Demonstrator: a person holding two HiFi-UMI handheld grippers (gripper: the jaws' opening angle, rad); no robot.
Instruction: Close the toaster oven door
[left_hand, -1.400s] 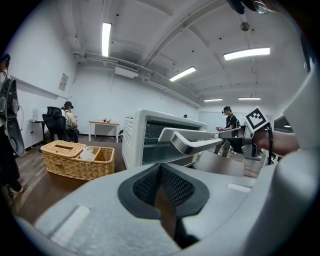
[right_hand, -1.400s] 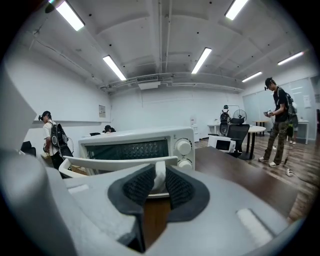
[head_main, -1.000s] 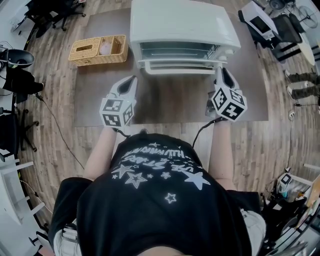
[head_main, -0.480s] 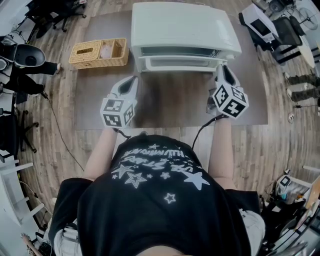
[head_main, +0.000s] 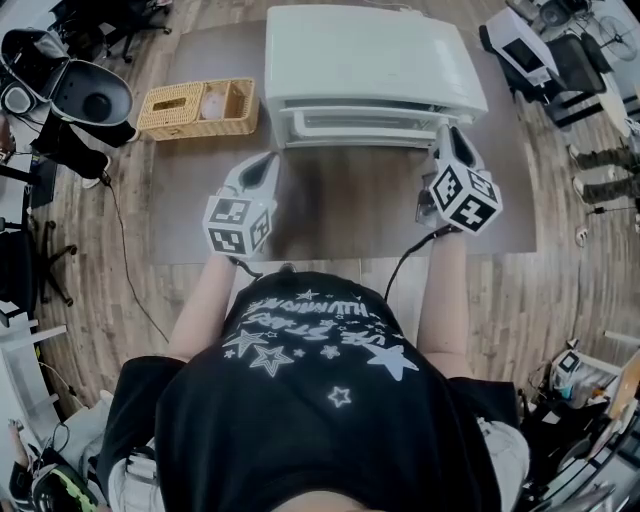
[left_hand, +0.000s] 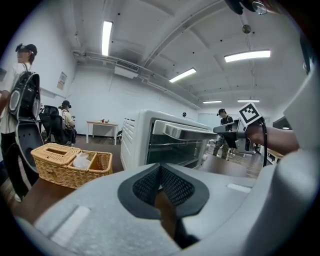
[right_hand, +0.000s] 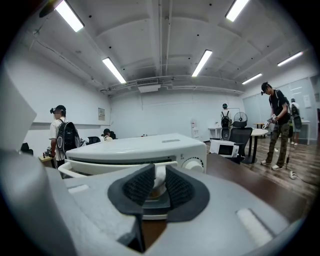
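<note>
Swung the door of the toaster oven up to nearly shut, at the table's far middle in head view. Left gripper view: left gripper closed on nothing, short of the oven. Right gripper view: right gripper clamped on the door's white handle.
</note>
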